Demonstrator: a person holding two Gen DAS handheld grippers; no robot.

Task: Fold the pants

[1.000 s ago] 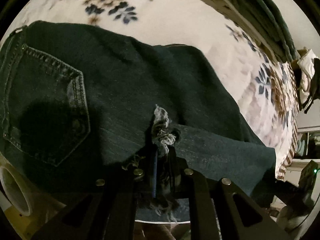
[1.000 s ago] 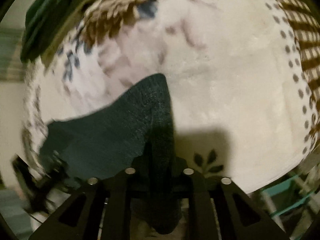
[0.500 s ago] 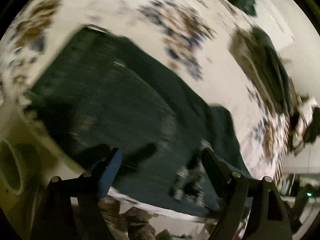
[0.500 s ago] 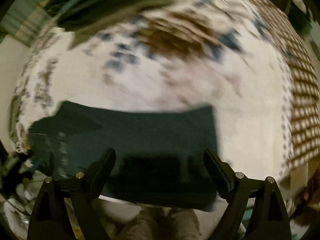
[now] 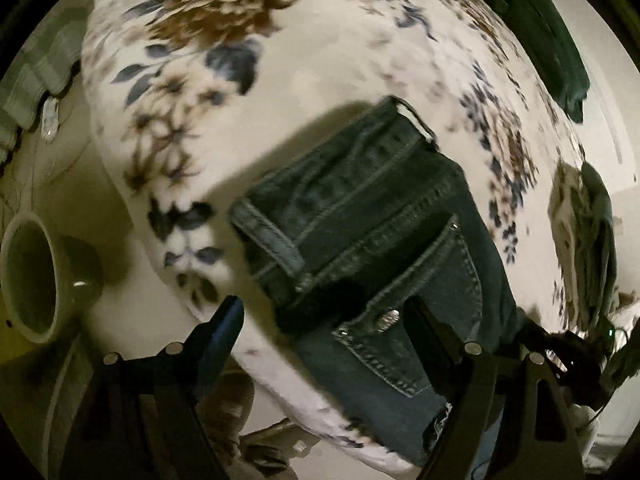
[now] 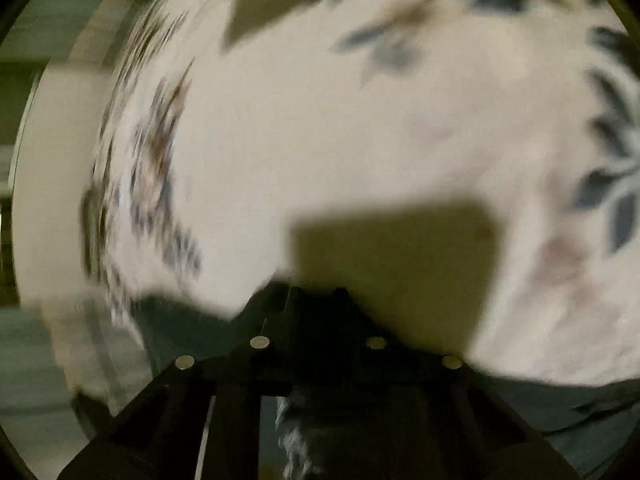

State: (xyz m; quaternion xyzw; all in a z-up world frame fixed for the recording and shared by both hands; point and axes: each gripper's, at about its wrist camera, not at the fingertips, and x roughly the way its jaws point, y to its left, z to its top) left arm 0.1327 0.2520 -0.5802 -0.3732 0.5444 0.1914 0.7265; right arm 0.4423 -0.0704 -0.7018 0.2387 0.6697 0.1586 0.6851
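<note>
The dark blue jeans (image 5: pixel 384 240) lie folded on the floral blanket (image 5: pixel 320 60), waistband toward the far left and a back pocket up. My left gripper (image 5: pixel 324 320) is open just above the waistband end, its fingers (image 5: pixel 224 324) on either side of the pocket. In the blurred right wrist view my right gripper (image 6: pixel 316 296) has its jaws together low over the blanket, with dark denim (image 6: pixel 540 412) and a frayed pale edge (image 6: pixel 294 440) under it. Whether it grips the cloth is unclear.
A pale tube-shaped object (image 5: pixel 28 280) lies left of the bed edge. Dark green garments (image 5: pixel 540 36) are piled at the far right of the blanket, with more clothes (image 5: pixel 588 236) beside them. The bed edge runs below my left gripper.
Both grippers let go of the pant hem and opened. My left gripper has moved over to the waistband end. My right gripper has since closed its jaws and swung low over the blanket.
</note>
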